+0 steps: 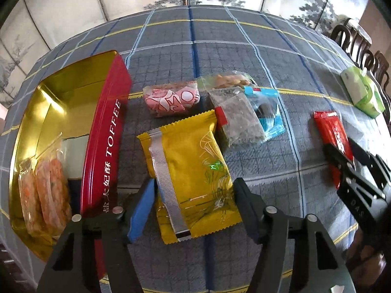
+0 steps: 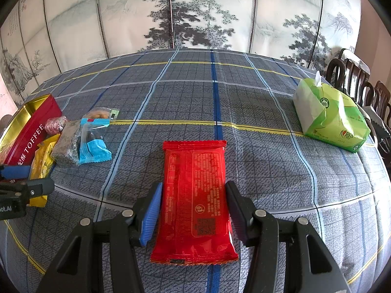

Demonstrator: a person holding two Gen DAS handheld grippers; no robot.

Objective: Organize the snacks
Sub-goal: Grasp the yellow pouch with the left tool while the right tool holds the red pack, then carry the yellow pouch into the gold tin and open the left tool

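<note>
Spread over the blue-grey checked tablecloth (image 2: 244, 112): open red-and-gold TOFFEE tin (image 1: 107, 131) at left, clear-wrapped orange biscuits (image 1: 44, 190) inside. Yellow foil packet (image 1: 195, 171) flat between the left gripper (image 1: 195, 202), pads flanking its edges, contact unclear. Red foil packet (image 2: 198, 195) pinched by the right gripper (image 2: 193, 202).

The red metal toffee tin (image 1: 107, 131) is shiny outside and golden and mirror-like inside. The yellow plastic snack packet (image 1: 195, 171) is glossy with a silver ribbed seam. The red plastic snack packet (image 2: 195, 195) is shiny and crinkly. The grey checked tablecloth (image 2: 244, 97) looks like soft, matt cloth. The green tissue pack (image 2: 332, 119) has a thin, glossy wrap.
</note>
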